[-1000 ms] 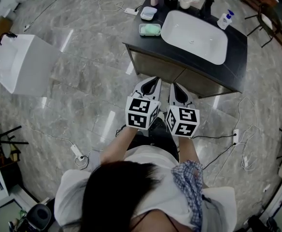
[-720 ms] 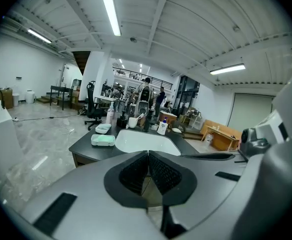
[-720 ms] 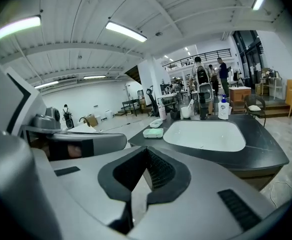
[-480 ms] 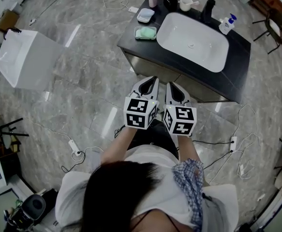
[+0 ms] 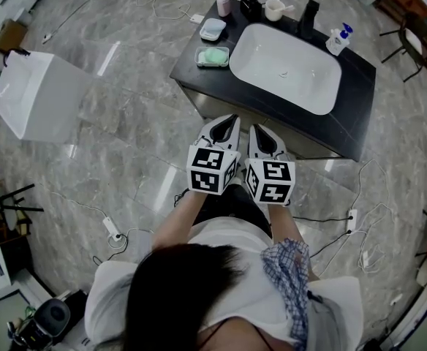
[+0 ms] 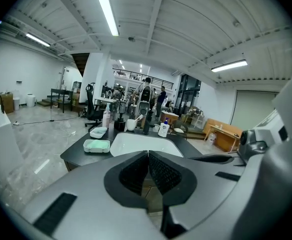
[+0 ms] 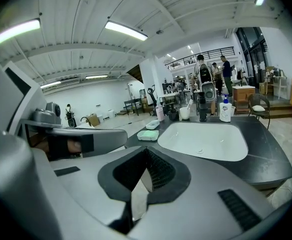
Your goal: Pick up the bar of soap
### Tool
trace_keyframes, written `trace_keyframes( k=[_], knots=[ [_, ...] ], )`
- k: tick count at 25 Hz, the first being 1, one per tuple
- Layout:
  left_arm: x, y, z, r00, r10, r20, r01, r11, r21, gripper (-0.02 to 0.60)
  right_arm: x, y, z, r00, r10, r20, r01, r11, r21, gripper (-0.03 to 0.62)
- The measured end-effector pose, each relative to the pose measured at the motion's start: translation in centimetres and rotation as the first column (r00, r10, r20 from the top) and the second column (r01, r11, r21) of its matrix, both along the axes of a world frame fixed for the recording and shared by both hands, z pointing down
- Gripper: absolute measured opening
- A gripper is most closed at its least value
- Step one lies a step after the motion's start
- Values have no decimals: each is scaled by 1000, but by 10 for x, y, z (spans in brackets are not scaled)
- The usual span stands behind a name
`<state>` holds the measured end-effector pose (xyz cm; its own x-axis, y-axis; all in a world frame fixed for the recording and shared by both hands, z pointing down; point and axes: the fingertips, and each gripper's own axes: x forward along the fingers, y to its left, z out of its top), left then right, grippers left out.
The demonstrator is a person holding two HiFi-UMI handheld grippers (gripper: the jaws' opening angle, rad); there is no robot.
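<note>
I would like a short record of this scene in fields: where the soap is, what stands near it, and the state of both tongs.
soap: green bar of soap lying in a white dish
place: left end of the dark counter, beside the white basin
nearby: second dish, pink bottle
tongs: left tongs and right tongs both shut, empty, short of the counter
task state: soap not yet picked up

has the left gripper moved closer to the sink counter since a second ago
Yes: the left gripper has come forward toward the counter, whose front edge now lies nearer its tips.
</note>
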<state>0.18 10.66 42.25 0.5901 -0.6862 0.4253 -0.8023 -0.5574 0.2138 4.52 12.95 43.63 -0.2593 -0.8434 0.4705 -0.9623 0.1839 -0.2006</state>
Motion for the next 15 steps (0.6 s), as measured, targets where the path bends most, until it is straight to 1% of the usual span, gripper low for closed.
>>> trace_keyframes(
  k=[8, 13, 15],
  knots=[
    [11, -25, 6, 999, 32, -16, -32, 999, -8, 14, 13, -29, 0, 999, 35, -1, -35, 999, 19, 17],
    [6, -54, 13, 1000, 29, -12, -29, 999, -19, 14, 7, -57, 5, 1000, 23, 0, -23, 1000, 10, 15],
    [3, -70, 14, 999, 34, -13, -34, 999, -19, 14, 6, -73, 4, 999, 35, -6, -35, 999, 8, 15]
  ],
)
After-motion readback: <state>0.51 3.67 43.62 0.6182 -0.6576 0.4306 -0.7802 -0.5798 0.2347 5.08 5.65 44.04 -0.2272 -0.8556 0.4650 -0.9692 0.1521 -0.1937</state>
